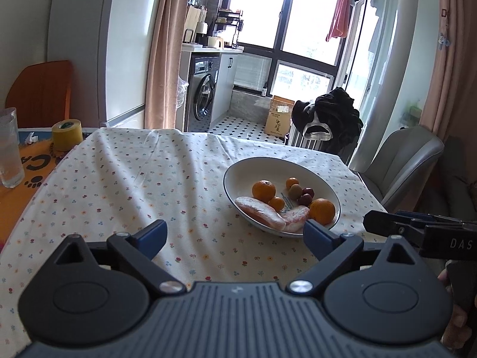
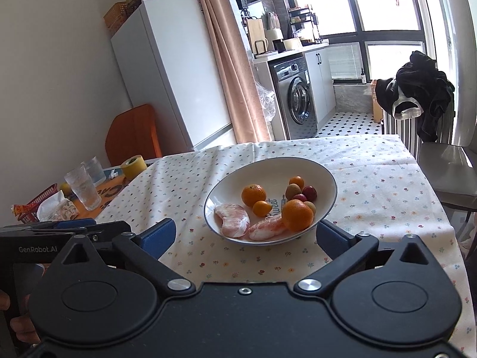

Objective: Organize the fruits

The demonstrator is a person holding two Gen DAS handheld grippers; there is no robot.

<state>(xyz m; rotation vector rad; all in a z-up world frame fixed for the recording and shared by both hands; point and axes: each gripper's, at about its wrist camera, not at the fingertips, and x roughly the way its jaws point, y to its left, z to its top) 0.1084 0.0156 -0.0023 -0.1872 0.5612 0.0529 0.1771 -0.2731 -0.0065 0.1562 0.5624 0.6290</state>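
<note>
A white bowl (image 1: 238,170) (image 2: 238,179) with a dark rim sits on the flowered tablecloth. It holds two oranges (image 1: 263,190) (image 2: 297,215), small kumquats (image 2: 262,208), two peeled pomelo pieces (image 1: 261,212) (image 2: 232,219), a green-brown fruit (image 2: 292,191) and dark red fruits (image 2: 309,192). My left gripper (image 1: 235,235) is open above the cloth, left of and nearer than the bowl. My right gripper (image 2: 246,235) is open too, just in front of the bowl, nothing between its fingers. The right gripper also shows at the left wrist view's right edge (image 1: 417,229).
On the table's left side stand two glasses (image 2: 83,188), a yellow tape roll (image 1: 67,135) (image 2: 134,167), a red basket with packets (image 2: 44,205) and an orange mat. A grey chair (image 1: 399,167) stands at the right, a black-draped chair (image 2: 417,95) beyond the far edge.
</note>
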